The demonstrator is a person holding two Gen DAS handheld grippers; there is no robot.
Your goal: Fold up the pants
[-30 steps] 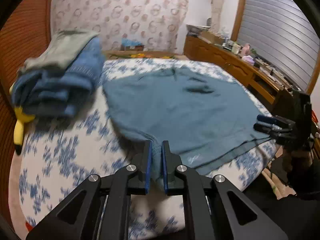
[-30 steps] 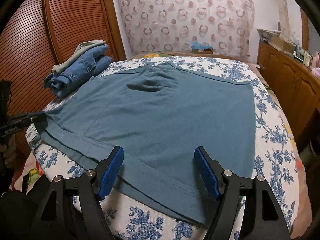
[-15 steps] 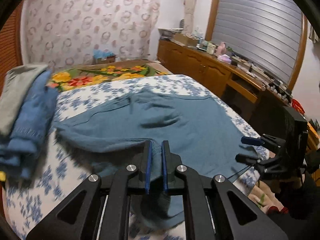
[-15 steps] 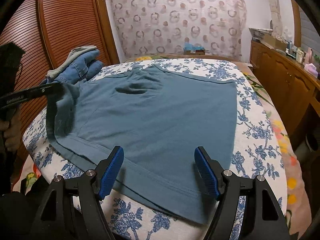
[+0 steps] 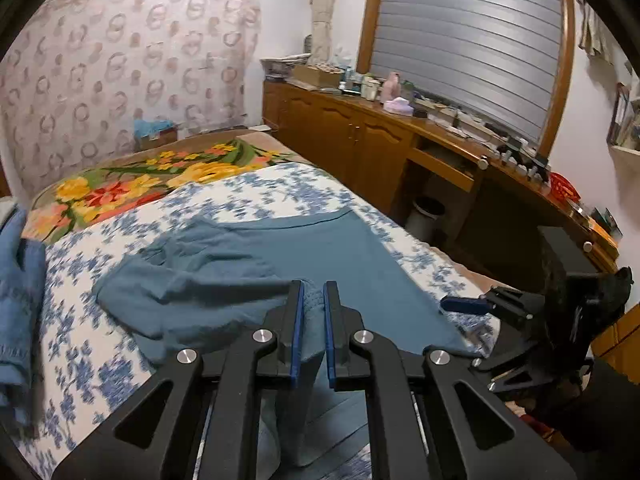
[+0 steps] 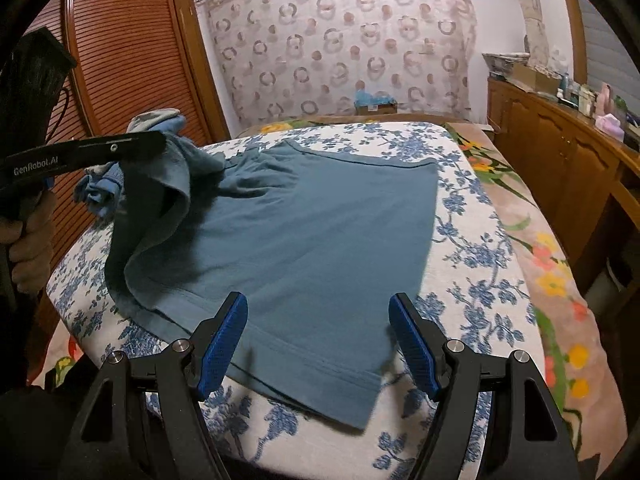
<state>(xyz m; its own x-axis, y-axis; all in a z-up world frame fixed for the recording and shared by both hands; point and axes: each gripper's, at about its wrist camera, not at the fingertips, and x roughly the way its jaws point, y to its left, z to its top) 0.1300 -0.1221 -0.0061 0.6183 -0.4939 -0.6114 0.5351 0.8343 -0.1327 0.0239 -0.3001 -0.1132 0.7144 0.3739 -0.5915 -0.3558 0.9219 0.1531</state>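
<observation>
Teal pants (image 6: 320, 240) lie flat on a bed with a blue floral sheet (image 6: 480, 264). My left gripper (image 5: 312, 300) is shut on the pants' left hem corner (image 5: 310, 332) and holds it lifted above the bed; from the right wrist view it shows as a black bar (image 6: 100, 150) with the cloth (image 6: 168, 184) hanging from it. My right gripper (image 6: 318, 312) is open and empty, just above the near hem of the pants. It also shows in the left wrist view (image 5: 472, 304).
A stack of folded jeans (image 5: 18, 300) sits at the bed's left side, also seen in the right wrist view (image 6: 104, 188). A wooden cabinet (image 5: 380, 148) with clutter runs along the right. A louvred wooden wardrobe (image 6: 128, 64) stands on the left. A flowered blanket (image 5: 140, 184) lies beyond.
My left gripper has lifted the pants' left corner up and carried it rightward over the garment. The right gripper has stayed open near the hem.
</observation>
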